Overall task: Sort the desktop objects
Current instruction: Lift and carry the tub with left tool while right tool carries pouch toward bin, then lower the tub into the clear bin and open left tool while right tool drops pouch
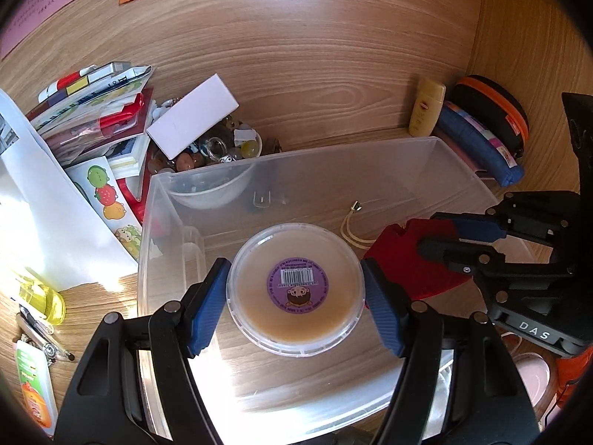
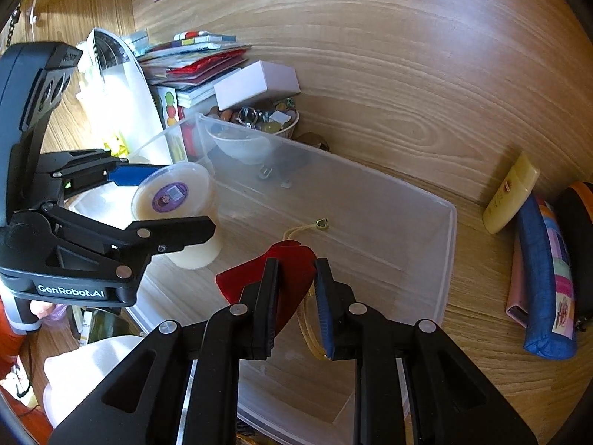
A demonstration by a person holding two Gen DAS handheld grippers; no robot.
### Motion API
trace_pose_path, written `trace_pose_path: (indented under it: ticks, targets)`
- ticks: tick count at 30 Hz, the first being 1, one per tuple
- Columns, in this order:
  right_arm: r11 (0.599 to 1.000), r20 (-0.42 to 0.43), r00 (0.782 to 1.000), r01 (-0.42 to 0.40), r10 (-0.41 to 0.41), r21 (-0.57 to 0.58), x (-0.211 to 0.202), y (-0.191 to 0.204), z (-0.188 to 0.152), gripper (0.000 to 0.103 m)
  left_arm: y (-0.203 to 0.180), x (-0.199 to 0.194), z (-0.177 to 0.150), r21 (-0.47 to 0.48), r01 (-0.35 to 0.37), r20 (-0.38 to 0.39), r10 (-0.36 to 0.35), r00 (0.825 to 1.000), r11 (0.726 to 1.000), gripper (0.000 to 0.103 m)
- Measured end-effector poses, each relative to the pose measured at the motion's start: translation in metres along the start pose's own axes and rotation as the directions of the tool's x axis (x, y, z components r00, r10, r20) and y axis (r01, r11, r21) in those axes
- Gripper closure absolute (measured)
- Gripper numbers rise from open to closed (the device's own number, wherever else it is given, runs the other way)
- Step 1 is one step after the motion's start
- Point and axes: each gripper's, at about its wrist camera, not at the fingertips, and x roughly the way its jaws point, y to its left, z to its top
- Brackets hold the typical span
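Left gripper [image 1: 294, 296] clamped on round lidded tub [image 1: 295, 289], inside clear bin [image 1: 389, 148]. Right gripper [image 2: 296, 296] pinched on red pouch [image 2: 285, 259], also in bin, on the bench [image 2: 481, 352].

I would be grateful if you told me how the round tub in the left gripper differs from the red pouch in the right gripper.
The round tub is a rigid, translucent plastic container with a purple sticker on its lid; the red pouch is soft, flat, opaque fabric with a yellow cord. The left gripper spans the tub with its jaws wide; the right gripper pinches the pouch with its jaws nearly closed. Both are held over the clear plastic bin.
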Motion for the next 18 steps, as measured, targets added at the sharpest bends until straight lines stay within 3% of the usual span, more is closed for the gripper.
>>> trace_pose_path:
  ticks: [5, 9, 14, 18]
  targets:
    - [1.000, -0.002, 1.000, 0.014, -0.014, -0.003, 0.001, -0.001, -0.002, 0.082, -0.003, -0.002, 0.000, 0.018, -0.022, 0.013, 0.021, 1.000, 1.000, 0.033]
    - [0.999, 0.006, 0.999, 0.037, -0.037, 0.014, 0.001, -0.006, -0.001, 0.055, -0.004, -0.013, 0.001, 0.026, -0.031, 0.058, 0.029, 0.998, 0.999, 0.030]
    - [0.998, 0.065, 0.996, 0.054, -0.053, -0.011, -0.010, -0.005, 0.002, 0.048, -0.001, -0.032, 0.005, 0.007, -0.042, 0.117, 0.041, 0.992, 0.999, 0.020]
    - [0.997, 0.115, 0.990, 0.077, -0.077, -0.004, -0.026, -0.005, 0.005, 0.033, 0.005, -0.050, 0.008, -0.027, -0.055, 0.162, 0.059, 0.985, 0.998, 0.008]
